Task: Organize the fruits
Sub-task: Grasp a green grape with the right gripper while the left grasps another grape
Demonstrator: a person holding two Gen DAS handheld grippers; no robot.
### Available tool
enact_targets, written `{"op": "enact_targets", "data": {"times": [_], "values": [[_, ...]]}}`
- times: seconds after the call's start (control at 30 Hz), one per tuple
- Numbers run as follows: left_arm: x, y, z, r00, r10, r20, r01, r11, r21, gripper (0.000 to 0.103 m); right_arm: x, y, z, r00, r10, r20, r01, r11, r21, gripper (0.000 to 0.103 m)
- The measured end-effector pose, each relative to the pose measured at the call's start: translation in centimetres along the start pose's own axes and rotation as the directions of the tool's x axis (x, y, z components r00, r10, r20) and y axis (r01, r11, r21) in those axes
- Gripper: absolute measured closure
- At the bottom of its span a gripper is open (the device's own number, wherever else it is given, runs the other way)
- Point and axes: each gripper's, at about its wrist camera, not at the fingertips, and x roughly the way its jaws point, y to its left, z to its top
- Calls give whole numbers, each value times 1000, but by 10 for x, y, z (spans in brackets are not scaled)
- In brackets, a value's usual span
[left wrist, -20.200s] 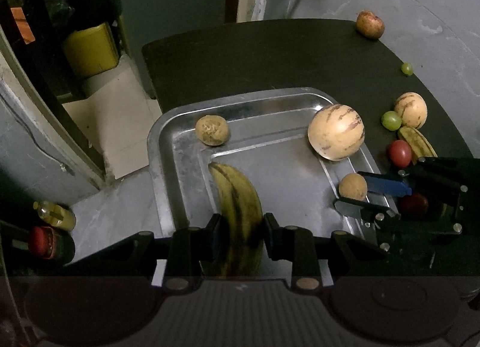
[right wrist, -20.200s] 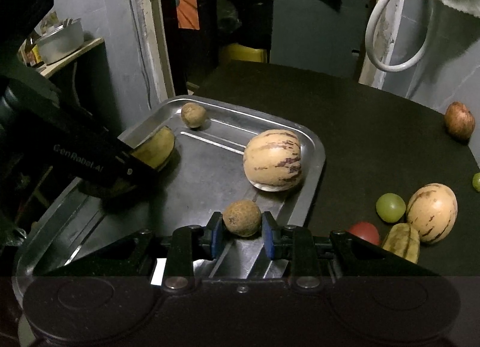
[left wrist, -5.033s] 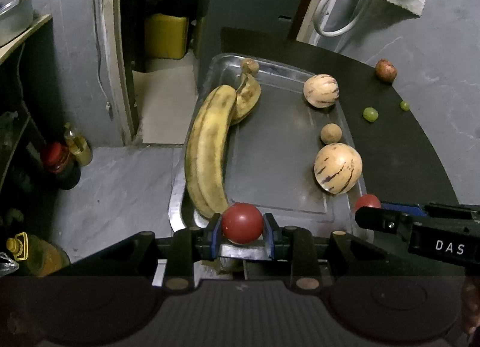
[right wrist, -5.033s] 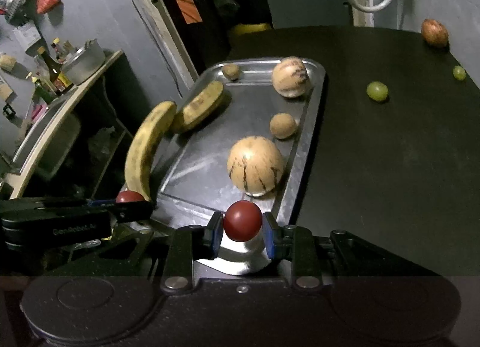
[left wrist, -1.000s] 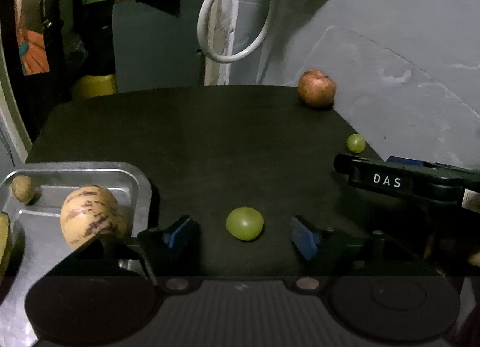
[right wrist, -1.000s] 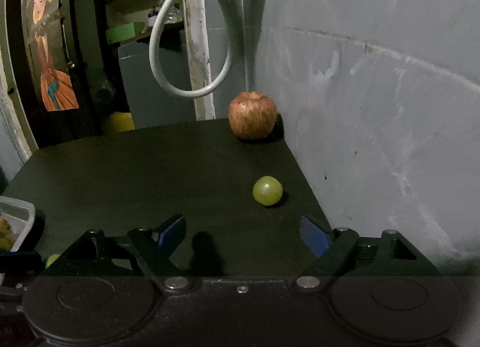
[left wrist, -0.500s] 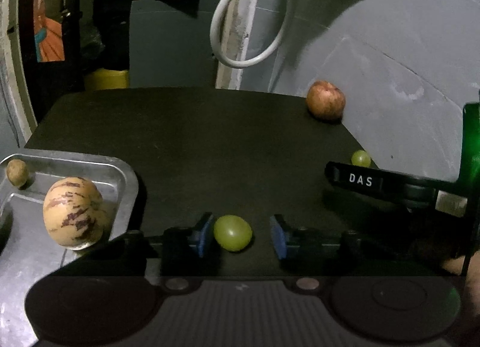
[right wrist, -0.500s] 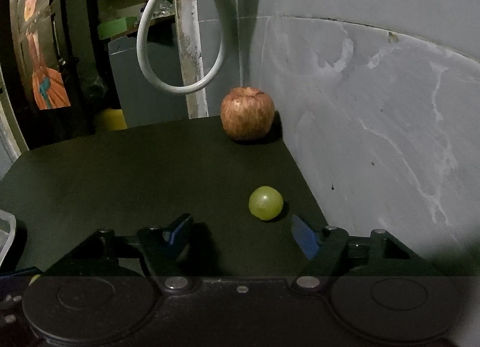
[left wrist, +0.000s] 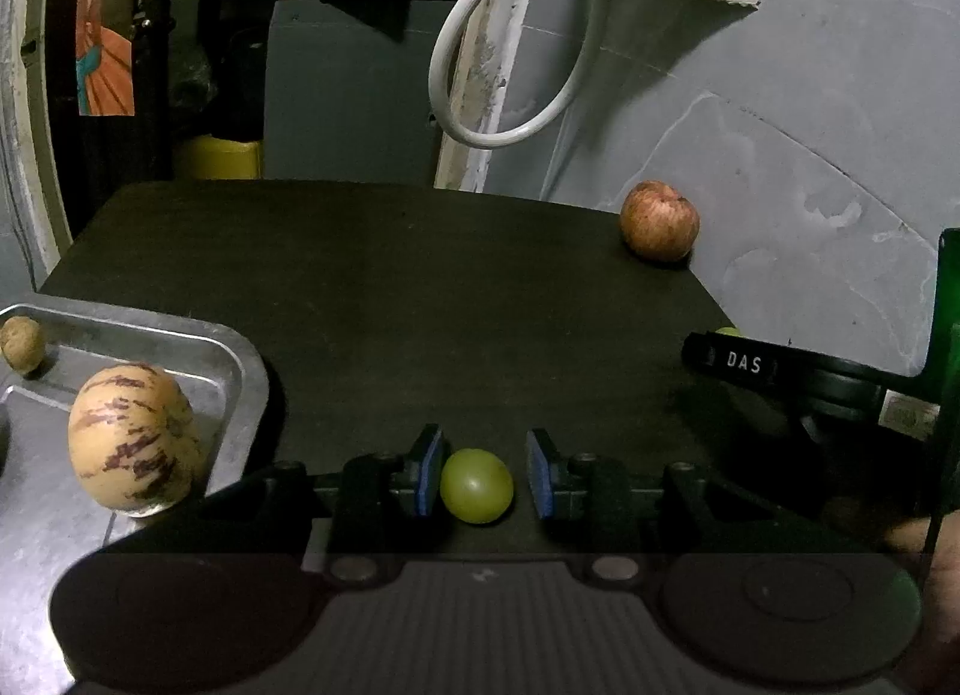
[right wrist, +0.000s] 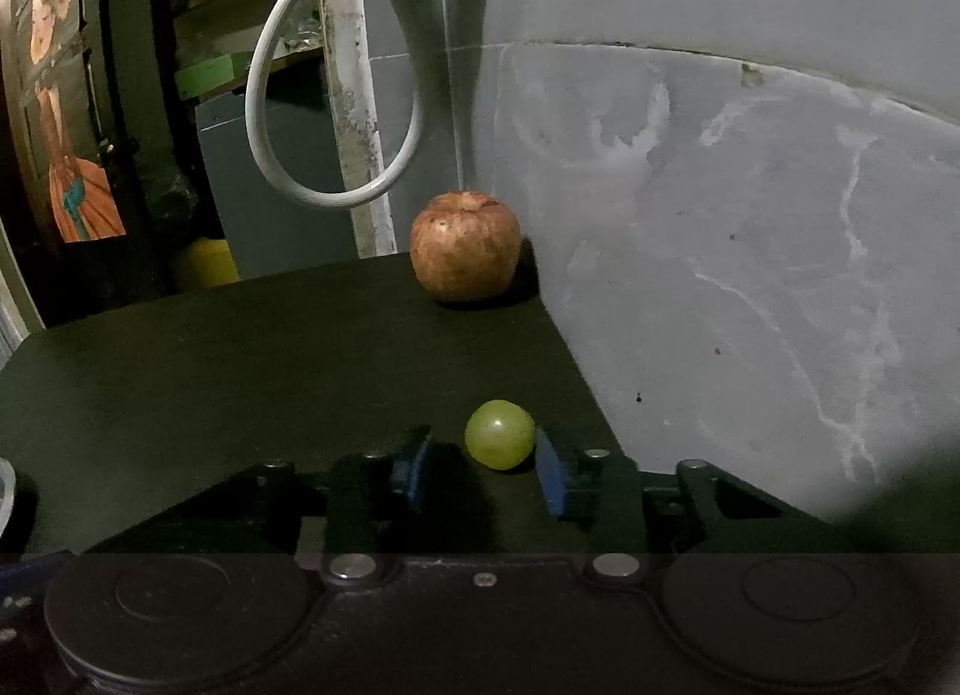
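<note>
My left wrist camera sits low over the black tabletop [left wrist: 480,287], looking forward and downward, with the metal tray [left wrist: 240,359] at nine o'clock. My right wrist camera is close to the grey wall [right wrist: 750,275], facing the table's far corner. Both views share the red apple [left wrist: 659,221] [right wrist: 465,254] and the white hose loop [left wrist: 510,65] [right wrist: 324,191], toward twelve o'clock.

Left gripper [left wrist: 483,479]: angled down toward the table, jaws closing, a green grape [left wrist: 477,485] between them, a narrow gap on its right side. Right gripper [right wrist: 483,470]: likewise angled down, jaws closing about a second green grape [right wrist: 500,442], gap at left pad.
</note>
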Motion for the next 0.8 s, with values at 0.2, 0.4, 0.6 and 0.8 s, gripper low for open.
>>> {"op": "enact_targets", "data": {"times": [0.2, 0.4, 0.6, 0.8], "values": [[0, 0, 0, 1000, -3, 0, 3, 1000, 3, 70, -5, -4, -3, 1000, 7, -3, -7, 1000, -3, 77], [1, -1, 2, 1000, 4, -4, -4, 1000, 6, 70, -13, -4, -8, 1000, 17, -1, -17, 1000, -10, 78], [1, 2, 5, 1000, 3, -15, -4, 1000, -19, 77, -24, 2, -17, 999, 44, -12, -44, 998, -34, 78], [-1, 7, 5, 999, -16, -28, 15, 998, -54, 79, -37, 8, -23, 997, 75, -23, -76, 996, -43, 79]]}}
